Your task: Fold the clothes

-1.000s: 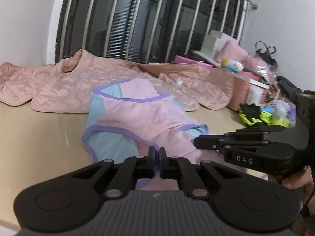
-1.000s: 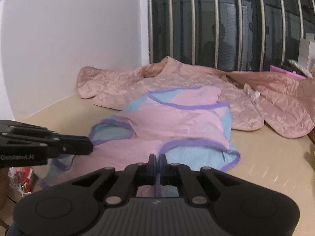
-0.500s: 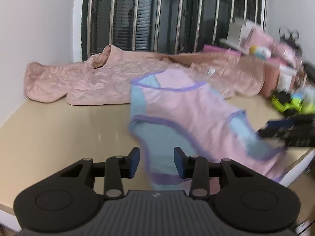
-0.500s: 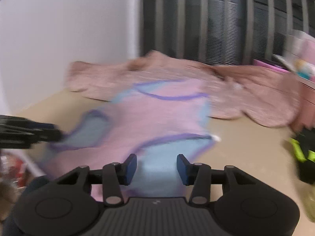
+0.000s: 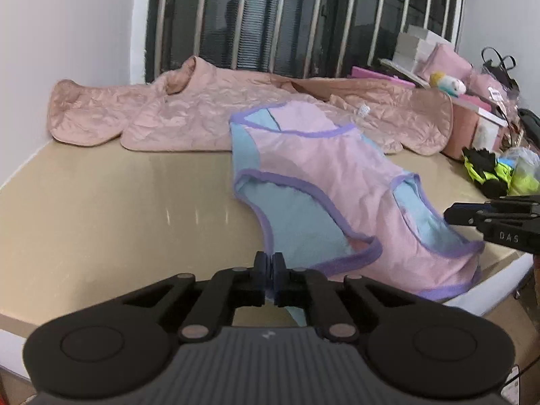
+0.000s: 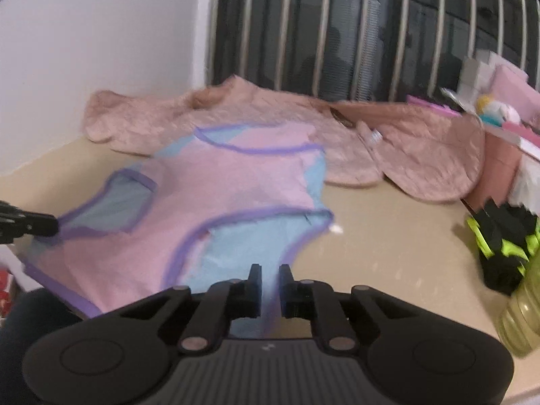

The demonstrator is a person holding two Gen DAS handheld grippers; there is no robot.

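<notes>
Presently the left tongs (image 5: 269, 263) are pinched shut on the shirt's (image 5: 324, 175) purple hem. The right tongs (image 6: 269, 276) are closing, hem between them. Bare tabletop (image 5: 101, 209) lies left.

My left tongs (image 5: 269, 263) point forward and downward, their two black fingers (image 5: 259, 266) pressed almost together, with a sliver of pale fabric showing just behind the tips. My right tongs (image 6: 269, 276) tilt down at a similar angle; their jaws are closing, a narrow gap left between the pads, and cloth lies in that gap. In each wrist view the other tongs reach in from the side.
</notes>
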